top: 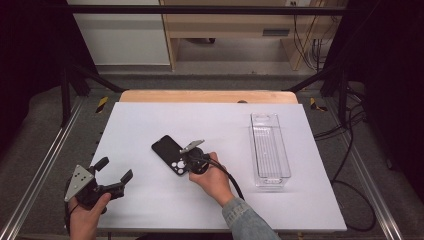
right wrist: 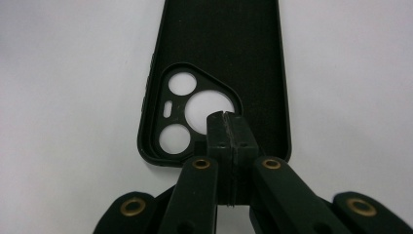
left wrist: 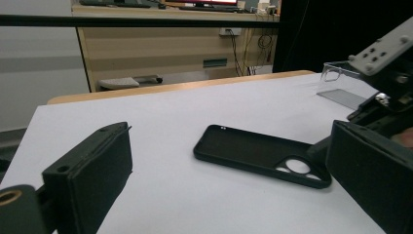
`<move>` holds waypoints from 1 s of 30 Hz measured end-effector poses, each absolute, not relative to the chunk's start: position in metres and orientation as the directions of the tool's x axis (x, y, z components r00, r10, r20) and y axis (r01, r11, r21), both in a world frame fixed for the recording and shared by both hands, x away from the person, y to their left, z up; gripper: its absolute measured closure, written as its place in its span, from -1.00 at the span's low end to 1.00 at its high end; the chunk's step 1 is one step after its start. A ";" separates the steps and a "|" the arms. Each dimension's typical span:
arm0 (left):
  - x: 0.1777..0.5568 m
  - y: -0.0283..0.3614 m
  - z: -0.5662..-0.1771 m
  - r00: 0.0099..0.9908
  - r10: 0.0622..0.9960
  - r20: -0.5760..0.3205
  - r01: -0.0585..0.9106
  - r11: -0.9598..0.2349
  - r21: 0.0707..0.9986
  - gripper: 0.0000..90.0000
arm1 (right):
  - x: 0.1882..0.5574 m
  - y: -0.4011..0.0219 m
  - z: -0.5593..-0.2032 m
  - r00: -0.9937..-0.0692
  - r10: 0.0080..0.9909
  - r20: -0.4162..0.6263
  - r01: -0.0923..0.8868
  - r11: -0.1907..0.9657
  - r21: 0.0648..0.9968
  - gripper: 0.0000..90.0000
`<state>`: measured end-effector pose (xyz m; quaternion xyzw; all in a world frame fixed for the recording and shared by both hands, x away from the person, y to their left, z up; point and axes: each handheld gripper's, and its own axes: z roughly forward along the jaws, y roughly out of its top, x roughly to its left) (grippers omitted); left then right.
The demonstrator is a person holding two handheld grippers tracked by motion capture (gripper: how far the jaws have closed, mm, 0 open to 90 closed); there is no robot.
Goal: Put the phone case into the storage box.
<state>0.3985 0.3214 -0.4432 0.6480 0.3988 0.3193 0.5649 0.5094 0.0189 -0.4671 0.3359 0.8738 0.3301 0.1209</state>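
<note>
Lying open side up near the middle of the white table [top: 150, 200], the black phone case [top: 169, 152] has its camera cutout at the near end. The right gripper [right wrist: 228, 127] sits over that near end with its jaws pressed together; whether they pinch the case's rim cannot be told. Well to the left, near the table's near edge, the left gripper [top: 114, 170] is held with jaws apart and nothing between them. A clear plastic tray [top: 270, 150] stands to the right.
</note>
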 end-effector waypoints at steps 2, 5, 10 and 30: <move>0.398 0.321 -0.443 0.478 0.878 -0.036 0.156 -0.044 0.987 -0.93 | 0.503 0.013 -0.467 -0.751 0.661 0.011 0.503 0.561 0.657 1.00; 0.398 0.321 -0.443 0.478 0.878 -0.032 0.156 -0.049 0.987 -0.93 | 0.488 -0.001 -0.468 -0.753 0.658 0.020 0.504 0.557 0.660 1.00; 0.398 0.321 -0.443 0.476 0.879 -0.032 0.157 -0.050 0.986 -0.93 | 0.475 -0.013 -0.468 -0.760 0.649 0.012 0.492 0.564 0.663 1.00; 0.397 0.318 -0.445 0.479 0.878 0.004 0.163 -0.093 0.982 -0.93 | 0.428 -0.068 -0.473 -0.764 0.642 0.064 0.498 0.523 0.692 1.00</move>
